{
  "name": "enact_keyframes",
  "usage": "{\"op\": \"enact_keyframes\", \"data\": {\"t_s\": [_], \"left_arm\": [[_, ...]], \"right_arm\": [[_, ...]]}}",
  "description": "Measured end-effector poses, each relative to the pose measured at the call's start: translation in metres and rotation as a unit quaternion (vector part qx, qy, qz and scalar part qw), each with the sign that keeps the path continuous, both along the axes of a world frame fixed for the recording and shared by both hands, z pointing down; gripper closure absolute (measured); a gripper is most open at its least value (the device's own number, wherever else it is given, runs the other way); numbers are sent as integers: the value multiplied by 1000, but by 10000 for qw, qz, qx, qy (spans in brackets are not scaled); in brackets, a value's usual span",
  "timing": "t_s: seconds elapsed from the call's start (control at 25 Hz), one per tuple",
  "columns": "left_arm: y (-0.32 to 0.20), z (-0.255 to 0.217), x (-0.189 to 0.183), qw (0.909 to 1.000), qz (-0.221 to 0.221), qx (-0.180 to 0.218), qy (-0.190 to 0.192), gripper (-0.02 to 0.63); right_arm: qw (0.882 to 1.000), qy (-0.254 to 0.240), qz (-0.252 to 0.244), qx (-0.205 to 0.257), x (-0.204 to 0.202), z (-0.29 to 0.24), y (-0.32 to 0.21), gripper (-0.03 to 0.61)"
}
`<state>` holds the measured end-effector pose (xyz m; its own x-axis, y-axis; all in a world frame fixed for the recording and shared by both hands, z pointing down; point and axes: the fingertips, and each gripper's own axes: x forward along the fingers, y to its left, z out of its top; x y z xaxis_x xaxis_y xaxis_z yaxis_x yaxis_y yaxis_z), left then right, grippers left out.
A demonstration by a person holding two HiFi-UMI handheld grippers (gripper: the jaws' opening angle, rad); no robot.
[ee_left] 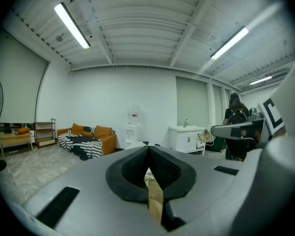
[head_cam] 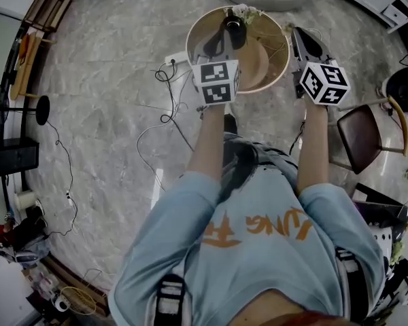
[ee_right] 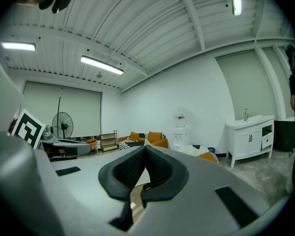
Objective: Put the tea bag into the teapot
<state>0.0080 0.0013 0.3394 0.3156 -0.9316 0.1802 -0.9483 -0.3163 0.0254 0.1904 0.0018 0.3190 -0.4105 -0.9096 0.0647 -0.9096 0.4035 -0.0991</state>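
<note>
The person in the light blue shirt (head_cam: pixel 258 250) stands with both arms stretched toward twelve o'clock, a gripper in each hand. The left gripper (head_cam: pixel 221 41) reaches over the round table (head_cam: pixel 280 46). Its black ribbed pads (ee_left: pixel 132 168) are pressed together at the tips with nothing showing between them. Only a sliver of tan wood and something pale and crumpled can be seen through the gap lower down. At its three o'clock, well apart from it, the right gripper (head_cam: pixel 298 38) hangs over the table's edge. Its pads (ee_right: pixel 125 173) are likewise closed tip to tip, and only tan wood and a small dark ring, too small to identify, show through the gap beneath. On the table lies a round wooden tray (head_cam: pixel 262 63). A dark rounded shape that looks like the teapot (head_cam: pixel 234 27) sits just beyond the left gripper's tips. I cannot pick out the tea bag in any view. White flowers (head_cam: pixel 245 10) stand at the table's far rim. On the stone floor, a brown chair (head_cam: pixel 359 136) is at the person's three o'clock and a standing fan (head_cam: pixel 37 109) at nine, with cables (head_cam: pixel 164 97) trailing between. Far off against the white wall are an orange sofa (ee_left: pixel 96 134), a water dispenser (ee_left: pixel 132 129) and a white cabinet (ee_left: pixel 187 137).
</note>
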Motion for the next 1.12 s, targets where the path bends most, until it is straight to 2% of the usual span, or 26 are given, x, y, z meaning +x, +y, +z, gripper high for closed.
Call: {"op": "enact_keyframes", "data": {"t_s": [0.28,0.48,0.68,0.88,1.12], "left_arm": [[-73,34,-45,9985,-333,-393,-181,589],[-123,77,-65,9959,-279,-828,-245,589],[-179,105,-86,9931,-258,-1146,19,589],[-231,128,-90,9891,-92,-1463,152,589],[-258,155,-97,9841,9,-1749,298,589]], "right_arm": [[9992,169,-204,-297,-43,29,-78,565],[9968,180,-356,-689,-79,64,-139,565],[9926,415,-548,-999,-116,87,-189,565],[9871,682,-620,-1306,-132,103,-237,565],[9784,944,-668,-1713,-146,133,-253,565]]}}
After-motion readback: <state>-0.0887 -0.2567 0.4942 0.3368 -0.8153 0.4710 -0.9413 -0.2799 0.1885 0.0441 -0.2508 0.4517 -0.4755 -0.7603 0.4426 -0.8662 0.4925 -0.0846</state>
